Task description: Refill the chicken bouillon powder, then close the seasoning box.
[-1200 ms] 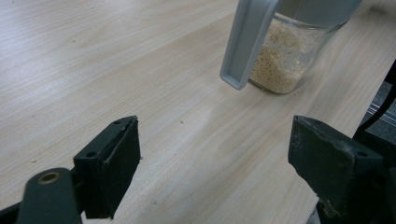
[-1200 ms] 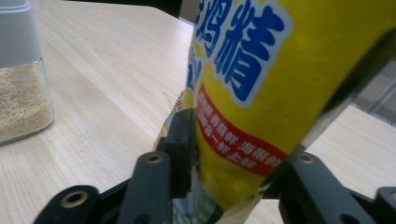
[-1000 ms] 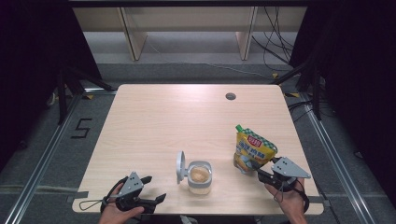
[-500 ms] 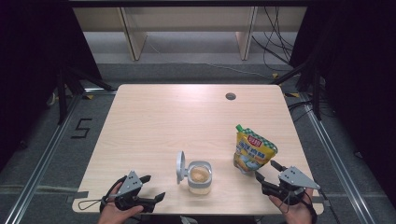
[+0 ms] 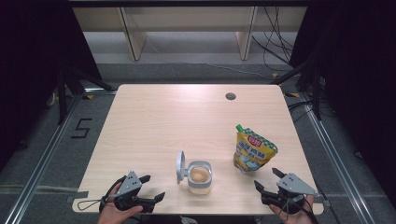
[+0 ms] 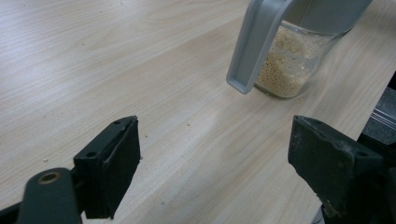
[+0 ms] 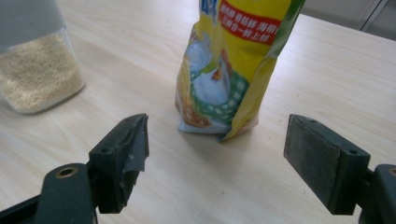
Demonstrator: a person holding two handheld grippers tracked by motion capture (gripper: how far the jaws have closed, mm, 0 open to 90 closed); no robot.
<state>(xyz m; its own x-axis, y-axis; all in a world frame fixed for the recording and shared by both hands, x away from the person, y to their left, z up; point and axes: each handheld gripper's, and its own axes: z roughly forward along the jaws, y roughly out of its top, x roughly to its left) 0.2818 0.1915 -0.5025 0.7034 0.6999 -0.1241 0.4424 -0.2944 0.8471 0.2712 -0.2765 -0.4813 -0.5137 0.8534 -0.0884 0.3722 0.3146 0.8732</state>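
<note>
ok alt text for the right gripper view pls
A yellow pouch stands upright on the wooden table, straight ahead of the open right tongs. A clear jar of beige granules sits at the left edge.

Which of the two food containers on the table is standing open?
The clear jar of beige granules near the table's front edge: its grey lid is flipped up at its left side. The yellow pouch to its right stands with its green spout capped.

table point(image 5: 154, 121): light wood | floor point(image 5: 42, 140): grey | shelf unit point(image 5: 187, 28): behind table
</note>
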